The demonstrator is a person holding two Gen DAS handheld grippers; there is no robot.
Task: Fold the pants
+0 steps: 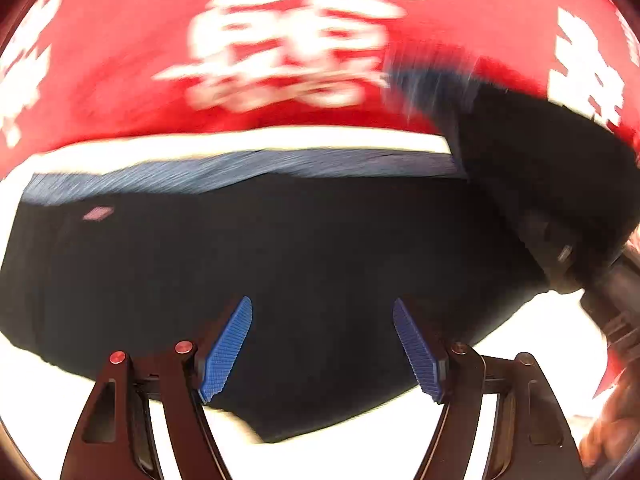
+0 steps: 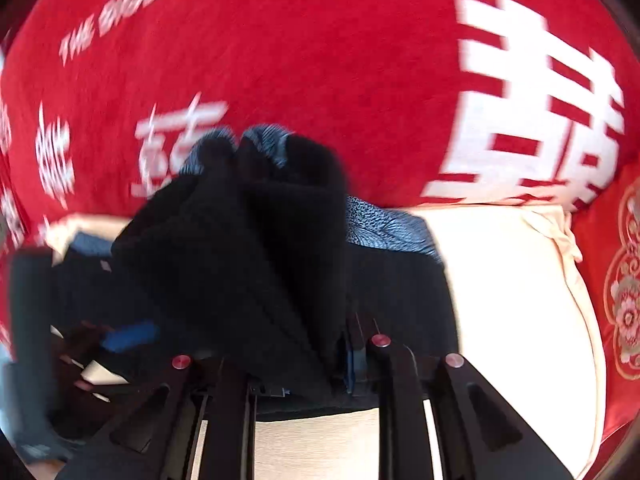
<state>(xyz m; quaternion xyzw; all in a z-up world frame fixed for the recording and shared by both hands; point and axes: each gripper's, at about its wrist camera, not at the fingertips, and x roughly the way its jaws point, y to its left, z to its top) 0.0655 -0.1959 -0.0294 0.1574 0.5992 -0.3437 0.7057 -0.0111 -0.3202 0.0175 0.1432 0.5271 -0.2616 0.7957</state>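
With the left gripper [image 1: 322, 350] spread empty above the dark fleece pants [image 1: 280, 272], the right gripper [image 2: 296, 364], pinching bunched cloth, should lay it flat, edges aligned.

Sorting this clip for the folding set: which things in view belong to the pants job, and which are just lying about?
Part of the job:
- black pants, spread on the pale surface
- left gripper, open over them
- right gripper, bunched pants fabric between its fingers

Just lying about:
- red blanket with white characters
- red embroidered cloth at the right edge
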